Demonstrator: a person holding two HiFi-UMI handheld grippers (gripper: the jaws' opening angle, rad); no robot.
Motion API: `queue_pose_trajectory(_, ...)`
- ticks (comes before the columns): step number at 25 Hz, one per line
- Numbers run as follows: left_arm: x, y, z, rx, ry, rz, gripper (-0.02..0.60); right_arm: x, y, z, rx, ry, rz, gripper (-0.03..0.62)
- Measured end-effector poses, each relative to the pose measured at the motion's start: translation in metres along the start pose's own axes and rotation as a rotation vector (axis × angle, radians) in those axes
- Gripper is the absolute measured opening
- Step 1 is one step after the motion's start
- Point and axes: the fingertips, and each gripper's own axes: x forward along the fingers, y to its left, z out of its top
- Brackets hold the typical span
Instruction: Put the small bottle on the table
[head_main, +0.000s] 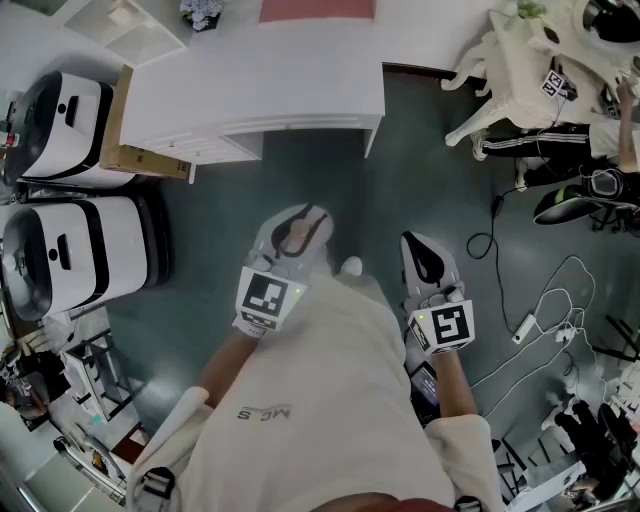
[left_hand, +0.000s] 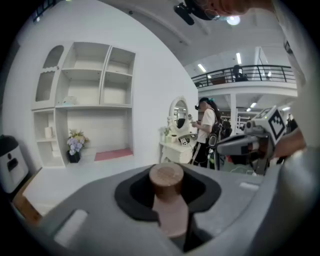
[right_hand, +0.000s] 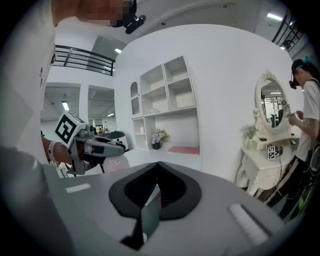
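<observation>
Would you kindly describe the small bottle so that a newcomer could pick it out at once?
In front of the white table, the person holds two hand-held grippers. The bottle sits between the jaws of the left hand-held gripper. It is pinkish with a round brown cap; the right hand-held gripper holds nothing.

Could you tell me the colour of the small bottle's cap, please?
The small bottle's cap is wood-brown; the left gripper view shows it best.
</observation>
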Motion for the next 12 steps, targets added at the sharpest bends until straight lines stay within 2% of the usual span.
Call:
queue_pose_trajectory(7, -0.068, -0.018, -0.003, -0.044, -0.015, 0.085, 0.101, -0.024, 0.039, 0.001, 0.023, -0.021, -0.010, 0.000)
queue_pose_trajectory(12, -0.088, -0.028, 0.008, -0.012, -0.049, 0.100, 0.101, -0.034, 0.053, 0.002, 0.009, -0.040, 0.002, 0.000)
